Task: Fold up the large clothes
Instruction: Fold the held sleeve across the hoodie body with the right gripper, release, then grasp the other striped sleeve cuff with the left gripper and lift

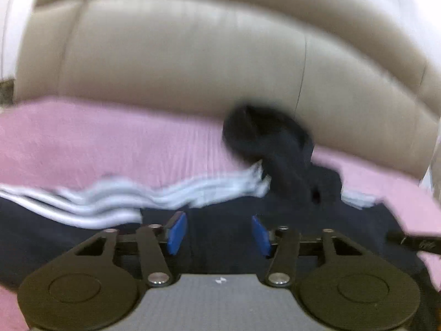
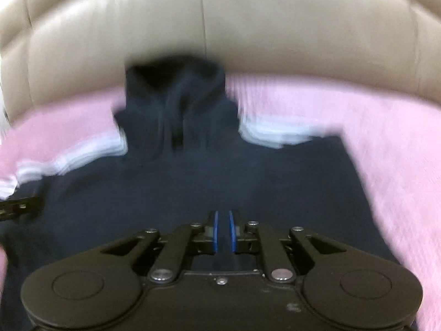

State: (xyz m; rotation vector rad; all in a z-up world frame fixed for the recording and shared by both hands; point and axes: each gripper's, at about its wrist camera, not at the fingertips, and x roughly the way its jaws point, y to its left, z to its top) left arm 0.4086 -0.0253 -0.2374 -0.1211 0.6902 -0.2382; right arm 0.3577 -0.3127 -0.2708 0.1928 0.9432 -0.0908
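A dark navy hoodie [image 2: 198, 176] with white-striped sleeves lies spread on a pink blanket, hood [image 2: 176, 88] toward the sofa back. In the left wrist view the hoodie [image 1: 226, 234] lies under my left gripper [image 1: 219, 233], which is open with blue pads apart and nothing between them. The hood [image 1: 270, 143] is bunched ahead and right of it. My right gripper [image 2: 223, 230] hovers over the hoodie's body with its blue pads nearly together, a thin gap between them, holding nothing visible. Both views are motion-blurred.
A beige leather sofa backrest [image 1: 193, 55] rises behind the pink blanket [image 1: 96, 143], which also shows in the right wrist view [image 2: 386, 143]. The other gripper's black tip shows at the right edge of the left view [image 1: 413, 244] and the left edge of the right view [image 2: 16, 207].
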